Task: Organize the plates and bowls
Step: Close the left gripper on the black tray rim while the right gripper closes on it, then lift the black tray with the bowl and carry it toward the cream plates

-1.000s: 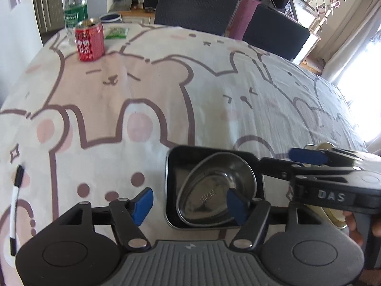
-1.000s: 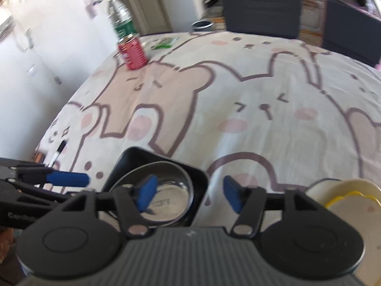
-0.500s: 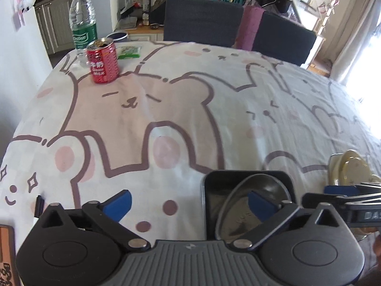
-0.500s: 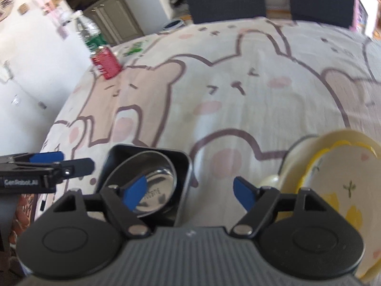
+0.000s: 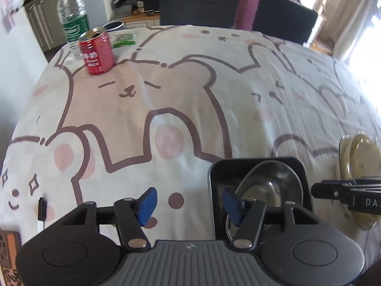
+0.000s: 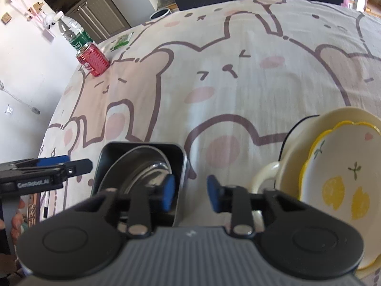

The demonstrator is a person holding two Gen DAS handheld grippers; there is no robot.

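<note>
While both grippers tilt steeply down at the near edge of the bench (image 5: 214,100), they flank a black square tray (image 5: 214,174) that holds a steel bowl (image 5: 271,186). The left gripper (image 5: 189,205) is closing, its jaws apart; its right pad sits over the tray's left wall and the bowl's rim, the other over bare cloth, neither visibly pressing. The right gripper (image 6: 190,191) is also closing, its jaws straddling the tray's right wall (image 6: 183,164) with a gap on both sides. A cream plate (image 6: 309,128) carrying a lemon-printed dish (image 6: 345,174) lies just right of it. A red can (image 5: 96,53) and water bottle (image 5: 71,12) stand far off.
</note>
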